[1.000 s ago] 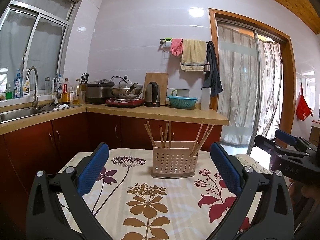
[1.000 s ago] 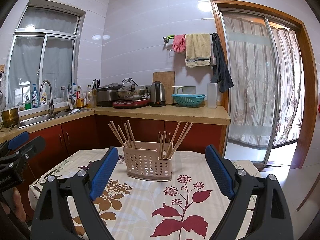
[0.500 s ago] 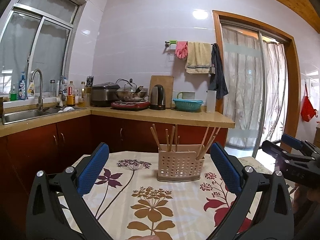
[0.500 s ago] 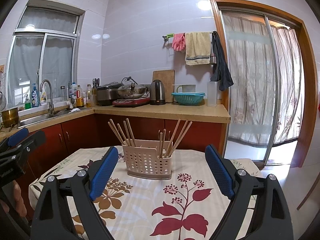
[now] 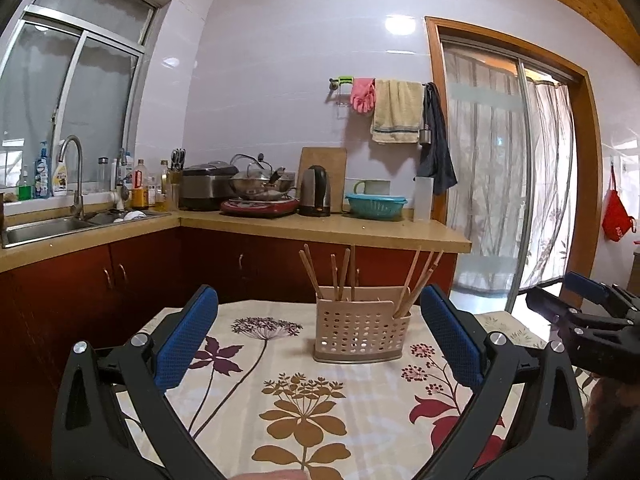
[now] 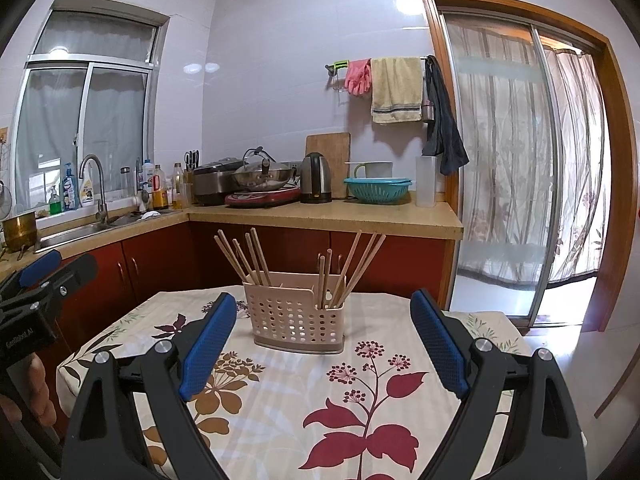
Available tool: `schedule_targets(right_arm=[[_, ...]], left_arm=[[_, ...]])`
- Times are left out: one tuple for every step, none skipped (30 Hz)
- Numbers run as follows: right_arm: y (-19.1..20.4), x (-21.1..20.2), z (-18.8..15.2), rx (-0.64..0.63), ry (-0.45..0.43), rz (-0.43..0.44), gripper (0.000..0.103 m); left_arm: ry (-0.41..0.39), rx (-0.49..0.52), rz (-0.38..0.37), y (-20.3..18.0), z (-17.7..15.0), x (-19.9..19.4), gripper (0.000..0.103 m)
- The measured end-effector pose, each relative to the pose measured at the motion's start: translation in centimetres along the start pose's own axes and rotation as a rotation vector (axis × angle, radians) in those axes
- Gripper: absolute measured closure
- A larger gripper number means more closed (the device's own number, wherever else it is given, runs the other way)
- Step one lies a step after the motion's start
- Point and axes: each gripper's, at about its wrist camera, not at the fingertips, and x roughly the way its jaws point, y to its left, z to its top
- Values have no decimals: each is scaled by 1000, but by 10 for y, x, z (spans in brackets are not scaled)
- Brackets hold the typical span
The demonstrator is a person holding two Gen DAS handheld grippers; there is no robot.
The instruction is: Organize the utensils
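both grippers have pulled back and levelled out over the last second: in the left view the holder (image 5: 362,330) has drifted from dead centre between the jaws toward the right-hand jaw, and sits a bit further ahead. left gripper (image 5: 319,334) jaws wide, nothing in them; right gripper (image 6: 323,340) also wide and empty. chopsticks (image 6: 244,258) stand in the holder, split into bunches leaning outward at each end, a few upright between. holder sits on the floral tablecloth (image 6: 280,392) ahead of both jaw pairs, slightly left of centre in the right view. nothing loose on the cloth, so my read is the sorting is done or near done and this is a retreat.
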Motion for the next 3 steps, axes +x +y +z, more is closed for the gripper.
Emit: schedule_targets(right_arm=[[0, 1, -1, 1, 2, -1, 17], [-3, 4, 0, 3, 5, -2, 17], [-3, 5, -1, 4, 7, -3, 17]], left_arm=[[4, 1, -2, 0, -1, 1, 4], [8, 1, 0, 1, -2, 3, 4], [13, -2, -1, 2, -3, 5, 4]])
